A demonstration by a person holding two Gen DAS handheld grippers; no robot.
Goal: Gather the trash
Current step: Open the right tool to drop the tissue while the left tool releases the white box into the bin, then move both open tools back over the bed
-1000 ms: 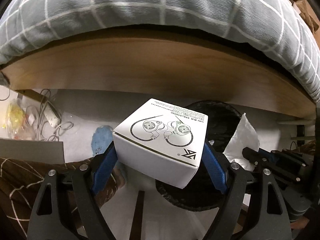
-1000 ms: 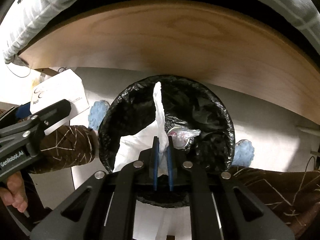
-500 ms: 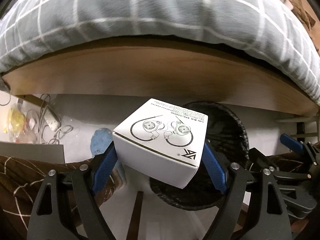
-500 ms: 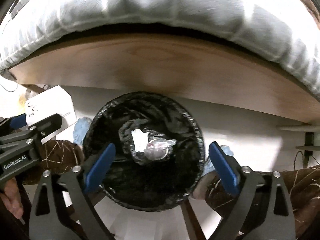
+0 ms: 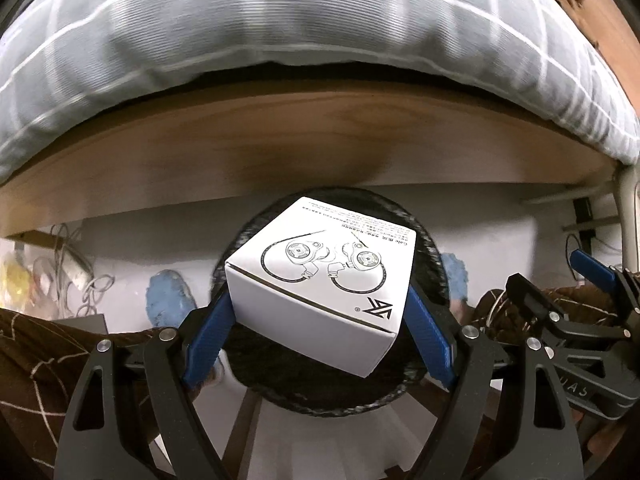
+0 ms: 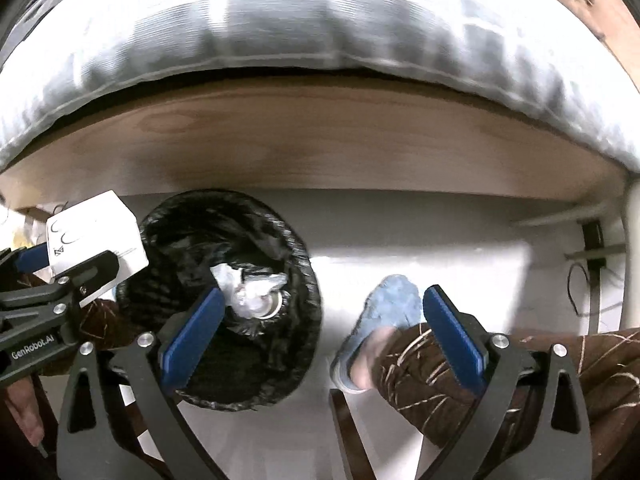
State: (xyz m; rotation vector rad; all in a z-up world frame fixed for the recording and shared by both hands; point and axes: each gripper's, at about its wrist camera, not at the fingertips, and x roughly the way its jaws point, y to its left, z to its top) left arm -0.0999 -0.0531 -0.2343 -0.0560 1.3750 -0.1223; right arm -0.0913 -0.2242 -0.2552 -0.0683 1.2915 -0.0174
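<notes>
Left gripper: its blue pads clamp a white box by two opposite sides. The box bears a line drawing of earphones and a small logo, and sits tilted, one corner toward the camera. In the left wrist view it hangs over the mouth of a bin lined with a black bag; in the right wrist view the box appears at the bin's left rim.

Right gripper: jaws spread wide, nothing between them. It hovers to the right of the bin, over pale floor and a blue slipper worn with brown patterned trousers.

Inside the bin lies crumpled white tissue beside a clear wrapper.

Background: a wooden bed frame spans both views, topped by a grey checked quilt. A second slipper and tangled cables lie at left in the left wrist view.
</notes>
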